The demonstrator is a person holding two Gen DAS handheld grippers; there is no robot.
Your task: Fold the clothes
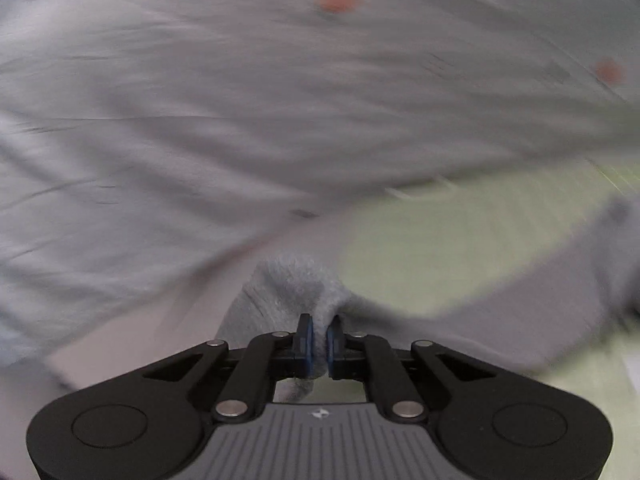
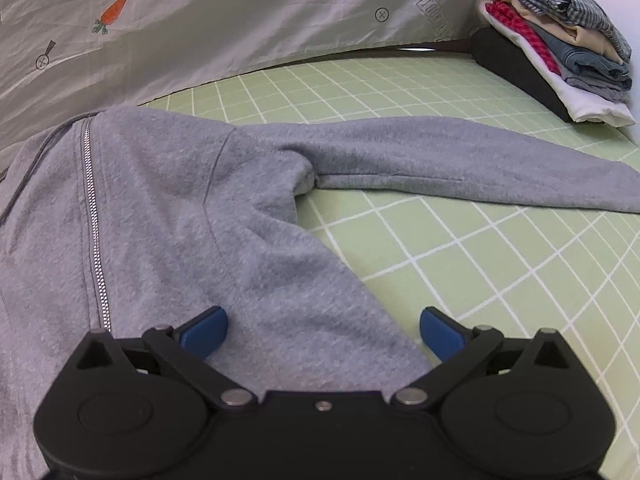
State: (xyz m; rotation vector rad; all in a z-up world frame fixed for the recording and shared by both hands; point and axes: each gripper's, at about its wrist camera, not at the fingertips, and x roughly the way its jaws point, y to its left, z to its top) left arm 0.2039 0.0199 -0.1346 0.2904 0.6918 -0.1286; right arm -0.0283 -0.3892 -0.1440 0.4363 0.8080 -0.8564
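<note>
- Grey fleece, thick and soft: the zip-up hoodie (image 2: 160,208) lies spread on a green checked sheet (image 2: 480,264), zipper (image 2: 94,216) up, one sleeve (image 2: 460,164) stretched out toward a stack of folded clothes (image 2: 560,40) at the far corner.
- It should handle as limp and fairly heavy for cloth; it will sag and drag rather than hold a shape, so a pinch on a hem corner, cuff or shoulder seam looks safer than a grab at mid-panel. The metal zipper adds a stiff line to fold along.
- Left hand-held gripper (image 1: 318,346): its blue pads are pressed together on a bunched wad of the grey fleece (image 1: 288,284). That view is badly smeared, so which part of the garment it holds is hard to say; possibly a cuff or hem corner.
- Right hand-held gripper (image 2: 322,330): spread wide, pinching nothing, low over the lower edge of the hoodie. One blue pad (image 2: 204,330) sits above the cloth, the other is just past the side edge, above the sheet.
- A pale bedcover with a carrot print (image 2: 114,10) rises behind the hoodie, close to its far side.
</note>
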